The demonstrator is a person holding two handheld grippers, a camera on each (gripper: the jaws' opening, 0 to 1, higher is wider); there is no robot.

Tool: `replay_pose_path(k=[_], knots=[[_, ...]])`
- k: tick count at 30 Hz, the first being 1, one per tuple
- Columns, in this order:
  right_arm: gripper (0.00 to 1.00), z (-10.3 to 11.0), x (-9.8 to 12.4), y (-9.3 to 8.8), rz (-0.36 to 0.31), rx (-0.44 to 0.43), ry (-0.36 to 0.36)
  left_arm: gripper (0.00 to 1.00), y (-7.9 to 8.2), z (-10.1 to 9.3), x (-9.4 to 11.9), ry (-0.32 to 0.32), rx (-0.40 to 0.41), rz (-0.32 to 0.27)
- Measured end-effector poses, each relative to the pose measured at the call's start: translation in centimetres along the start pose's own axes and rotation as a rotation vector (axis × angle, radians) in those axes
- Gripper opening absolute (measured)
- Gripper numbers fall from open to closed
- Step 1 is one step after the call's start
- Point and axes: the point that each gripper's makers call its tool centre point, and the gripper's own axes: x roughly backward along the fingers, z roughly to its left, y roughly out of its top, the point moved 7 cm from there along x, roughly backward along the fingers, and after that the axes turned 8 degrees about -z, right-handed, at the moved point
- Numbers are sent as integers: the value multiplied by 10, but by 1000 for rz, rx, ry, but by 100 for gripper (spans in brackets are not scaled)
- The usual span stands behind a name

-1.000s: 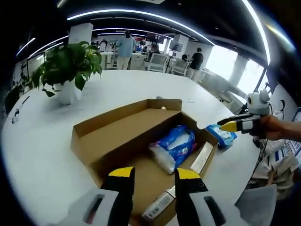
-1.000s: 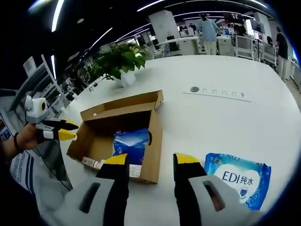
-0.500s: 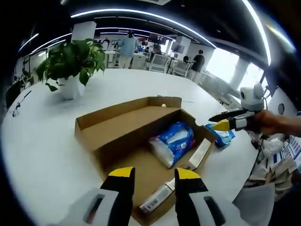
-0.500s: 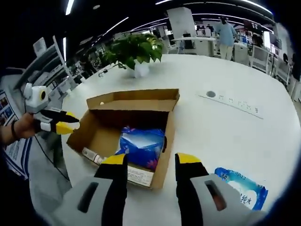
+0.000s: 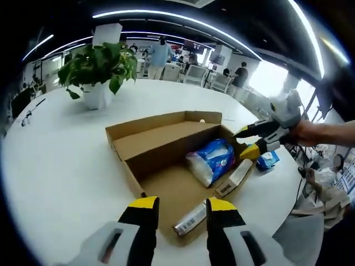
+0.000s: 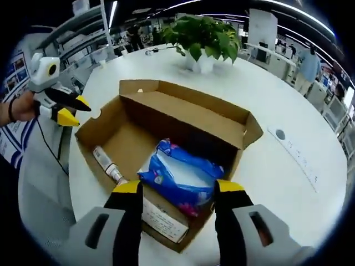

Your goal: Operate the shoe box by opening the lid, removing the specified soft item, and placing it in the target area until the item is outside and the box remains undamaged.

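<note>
The box [image 5: 166, 160] stood open on a large white round surface [image 5: 61, 166], its lid folded up along the far long side. Inside it lay a blue soft pack [image 6: 180, 177], a white tube [image 6: 106, 163] on the cardboard floor, and a long white carton [image 5: 234, 178] against one wall. The left gripper [image 5: 180, 204] hovered over the near end of the box with its jaws apart and nothing between them. The right gripper [image 6: 180, 188] was held above the soft pack, jaws also apart and empty. In the left gripper view the right gripper came in from the right, just beside the box corner, and a second blue pack [image 5: 267, 160] lay on the surface behind it. A potted plant [image 5: 102, 69] in a white pot stood on the surface well apart from the box. A power strip [image 6: 297, 158] was set flat into the surface. The room was an open office with long ceiling lights [image 5: 166, 14], white pillars, chairs, and people [image 5: 161, 52] standing in the background.
</note>
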Motion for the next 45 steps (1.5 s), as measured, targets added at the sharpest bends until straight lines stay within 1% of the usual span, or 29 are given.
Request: replay_pose_path(k=[2, 4, 6, 9, 11, 12, 15, 16, 19, 22, 27, 29, 34, 38, 45], knots=[[52, 0, -5, 2, 12, 19, 11, 35, -3, -1, 4, -5, 10, -11], [56, 4, -10, 3, 36, 48, 36, 35, -3, 2, 4, -8, 17, -22], [58, 5, -17, 3, 67, 84, 53, 35, -5, 1, 9, -7, 23, -27], [59, 5, -23, 3, 99, 117, 63, 35, -8, 0, 15, -10, 24, -32], [60, 6, -26, 3, 114, 125, 75, 35, -8, -1, 19, -28, 44, -59], [60, 6, -27, 3, 123, 132, 79, 35, -7, 0, 21, -23, 52, -71], [60, 6, -31, 2, 167, 183, 102, 35, -9, 0, 26, -18, 55, -83], [61, 7, -32, 1, 177, 190, 107, 35, -9, 1, 27, -18, 56, -85], [66, 9, -38, 1, 222, 261, 142, 35, -13, 3, 29, -20, 60, -92], [67, 6, -47, 4, 223, 260, 154, 34, -17, 13, 30, -10, 84, -102], [65, 0, -65, 3, 250, 299, 187, 34, -22, 22, 33, 4, 97, -103], [62, 1, -71, 2, 275, 293, 209, 34, -23, 25, 35, 8, 107, -106], [61, 10, -81, -2, 318, 339, 234, 34, -25, 34, 38, 21, 118, -112], [61, 10, -91, -6, 344, 400, 243, 34, -26, 39, 39, 28, 120, -118], [62, 4, -106, -15, 378, 501, 240, 34, -28, 38, 43, 32, 123, -119]])
